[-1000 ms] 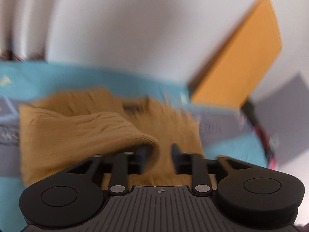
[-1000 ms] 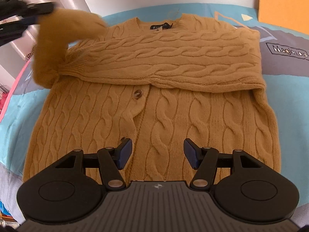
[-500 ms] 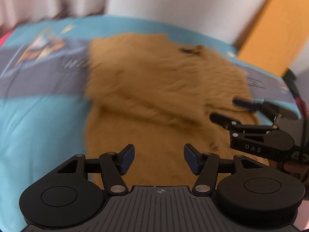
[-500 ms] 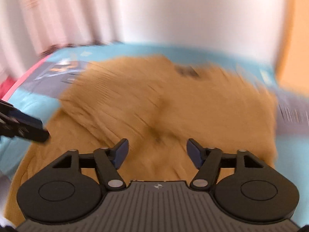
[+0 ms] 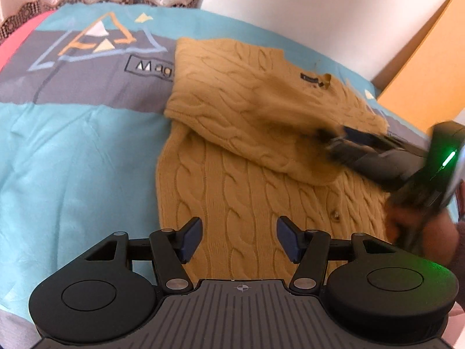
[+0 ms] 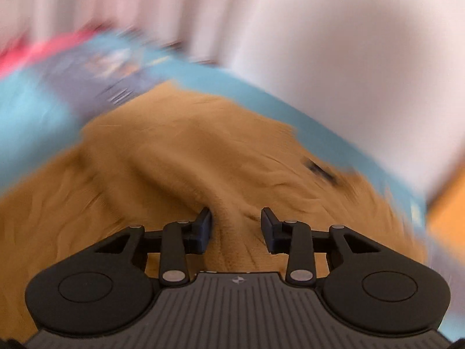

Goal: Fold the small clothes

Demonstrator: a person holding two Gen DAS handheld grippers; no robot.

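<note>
Bed sheet [image 5: 72,157], teal and grey with a printed triangle logo, fills the scene; pink edge far left, lace curtain [image 5: 32,14] beyond it, white wall [image 5: 319,5] far, orange board [image 5: 430,69] far right.

Mustard cable-knit cardigan [image 5: 232,192] lies flat at centre, collar and dark label far, hem near. Both sleeves [image 5: 241,116] are folded across the chest, so the sleeve stage looks done, judged from the lay.

Left gripper [image 5: 238,240] hovers over the near-left hem, jaws spread wide, nothing between them.

Right gripper [image 5: 337,141] reaches in from the right in the left view, tips at the folded sleeve near the placket; motion-blurred. In its own view the right gripper [image 6: 236,226] has jaws parted with a raised ridge of knit between the fingers, not pinched yet. Released, about to grab, likely.

Step in hand, probably: grab fabric for the next fold or smooth the sleeve. To do it well, bite the whole knit thickness, not only the top layer, and lift slowly so the stacked sleeves do not slide. The left should take the matching edge so the fold stays square.

In the way: little. The button [image 5: 336,213] on the placket could snag, and thick knit bunches easily.
</note>
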